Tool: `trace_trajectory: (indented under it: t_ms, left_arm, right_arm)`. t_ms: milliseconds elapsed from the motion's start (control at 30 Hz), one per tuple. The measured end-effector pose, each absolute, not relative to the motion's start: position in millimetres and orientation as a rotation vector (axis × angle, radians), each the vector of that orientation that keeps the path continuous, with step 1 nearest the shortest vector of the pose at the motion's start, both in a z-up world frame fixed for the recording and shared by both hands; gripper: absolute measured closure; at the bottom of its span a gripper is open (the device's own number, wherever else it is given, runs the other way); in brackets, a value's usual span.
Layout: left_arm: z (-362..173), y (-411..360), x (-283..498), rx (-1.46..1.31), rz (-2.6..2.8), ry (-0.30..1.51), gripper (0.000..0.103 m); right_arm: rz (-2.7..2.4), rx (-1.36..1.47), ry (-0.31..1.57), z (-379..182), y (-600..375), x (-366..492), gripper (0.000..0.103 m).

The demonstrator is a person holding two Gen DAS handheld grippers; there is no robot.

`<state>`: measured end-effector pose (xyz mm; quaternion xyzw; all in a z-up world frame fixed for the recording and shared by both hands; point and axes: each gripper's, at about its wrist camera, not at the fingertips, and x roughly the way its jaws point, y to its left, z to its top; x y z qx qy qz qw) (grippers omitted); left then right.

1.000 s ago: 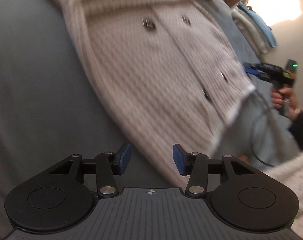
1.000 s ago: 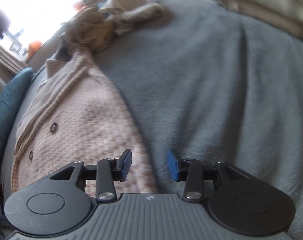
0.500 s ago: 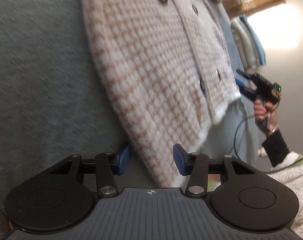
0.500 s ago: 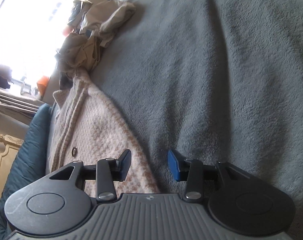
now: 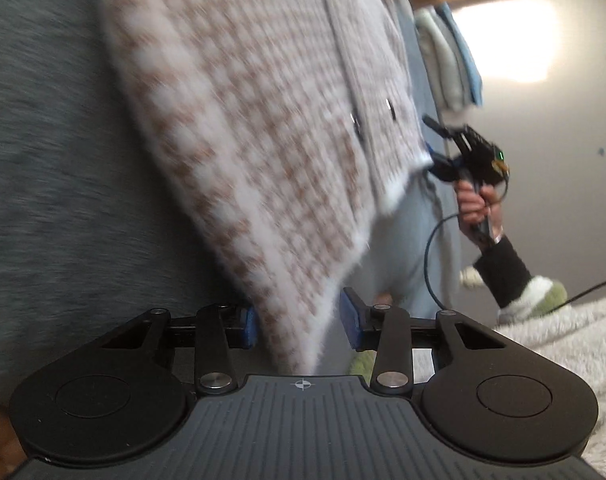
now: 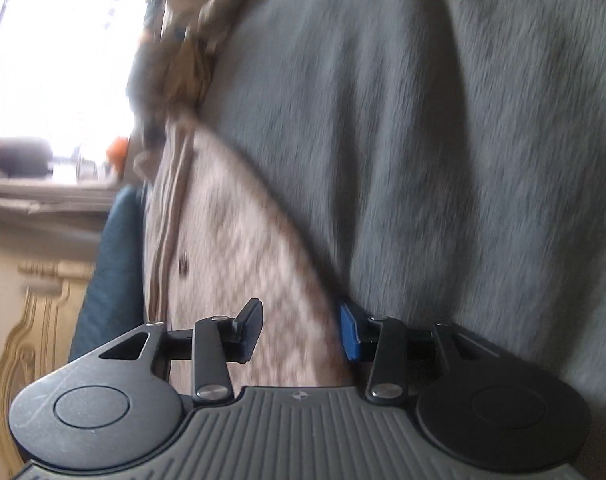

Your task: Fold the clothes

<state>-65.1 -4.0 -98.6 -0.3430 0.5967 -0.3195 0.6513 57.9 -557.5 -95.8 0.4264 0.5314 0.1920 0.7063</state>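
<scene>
Right up close, the left gripper [image 5: 299, 322] has the hem corner of the checked cardigan [image 5: 263, 128] running between its blue pads [image 5: 349, 316]; jaws have just been closing in, but there's still a gap each side of the knit, so not clamped. Same story w/ the right gripper [image 6: 299, 330]: cardigan [image 6: 231, 264] edge lies between its fingers, the blue pad just beside the fabric on the right, the dark one standing clear on the left, jaws apart, no pinch visible. The cardigan, beige-and-white check w/ dark buttons [image 5: 357, 126], is spread flat on a grey fleece blanket [image 6: 443, 140]. Further out in the left wrist view, the right gripper [image 5: 443, 146] sits at the opposite hem corner, held by a hand [image 5: 473, 204] in a dark sleeve [image 5: 503, 276]. Beyond it, a stack of folded clothes [image 5: 447, 64], pale and blue. In the right wrist view, past the cardigan's collar end, a crumpled tan garment [image 6: 183, 64] lies on the blanket, then a bright window [image 6: 59, 64]. Both views motion-blurred.
</scene>
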Motion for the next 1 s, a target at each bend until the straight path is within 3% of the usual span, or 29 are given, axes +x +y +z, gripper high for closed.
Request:
trace_trajectory:
  t_ms: [167,267,300,333,500,667,1000]
  left_arm:
    - [-105,-22,-60,-0.735,-0.754,1.387,0.069]
    - [-105,-27,-58,-0.717,-0.74,1.385,0.087]
    - [-104,-25,-61,-0.698,-0.733,1.381,0.096]
    - [-102,-24,-62,-0.676,-0.734,1.373,0.097]
    - [-84,-19,-68,-0.574,-0.828,1.303,0.099]
    - [-64,4,-69,-0.595,-0.927,1.294,0.099]
    - [-27,58,-83,-0.431,-0.934,1.441,0.099]
  right_arm:
    - [0.457,0.904,1.195,-93,-548,53,0.061]
    - [0.443,0.898,1.192,-94,-543,53,0.068]
    - [0.44,0.866,1.197,-91,-539,53,0.073]
    - [0.436,0.834,1.201,-89,-534,52,0.086]
    - [0.41,0.662,1.198,-69,-511,43,0.096]
    - [0.46,0.545,1.173,-37,-491,19,0.097]
    - [0.538,0.456,1.27,-8,-455,-41,0.097]
